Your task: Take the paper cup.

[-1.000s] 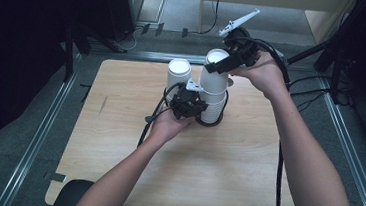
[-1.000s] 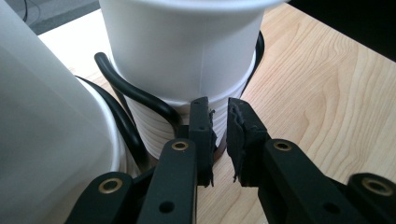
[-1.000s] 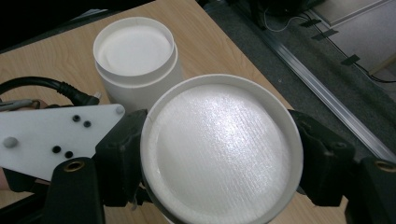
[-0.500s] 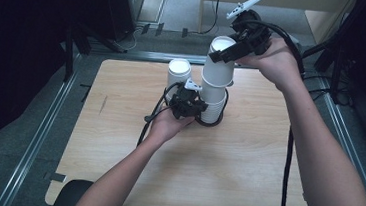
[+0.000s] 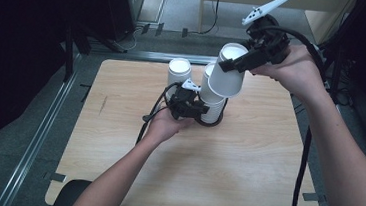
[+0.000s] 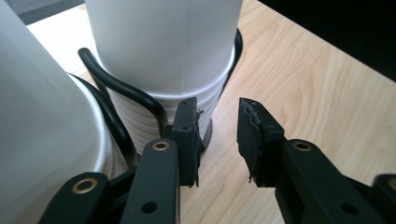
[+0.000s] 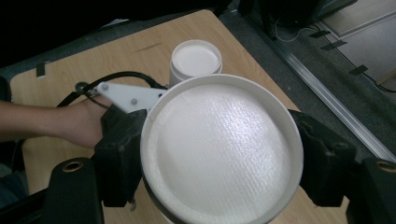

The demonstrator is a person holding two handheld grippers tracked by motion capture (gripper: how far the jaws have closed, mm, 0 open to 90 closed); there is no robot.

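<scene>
A white paper cup (image 5: 228,73), upside down with its flat base up, is hanging in the air above the far middle of the pale wooden table (image 5: 246,159), tilted and just over the stack of white paper cups (image 5: 212,101) it is clearing. The right gripper (image 5: 232,63) is clamping it from both sides; in the right gripper view the black pads are pressing on the cup's wall (image 7: 219,154), whose lower part is cut off by the frame. The left gripper (image 5: 198,108) is sitting low at the stack's foot, its jaws having just been opening; in the left gripper view its fingertips (image 6: 189,122) are standing narrowly apart with bare wood between them, one pad just beside the ribbed rims (image 6: 154,119). A black cable (image 6: 119,88) is curling around the stack, partly hidden. A single upturned white cup (image 5: 179,71) is standing just beside the stack, on its left
</scene>
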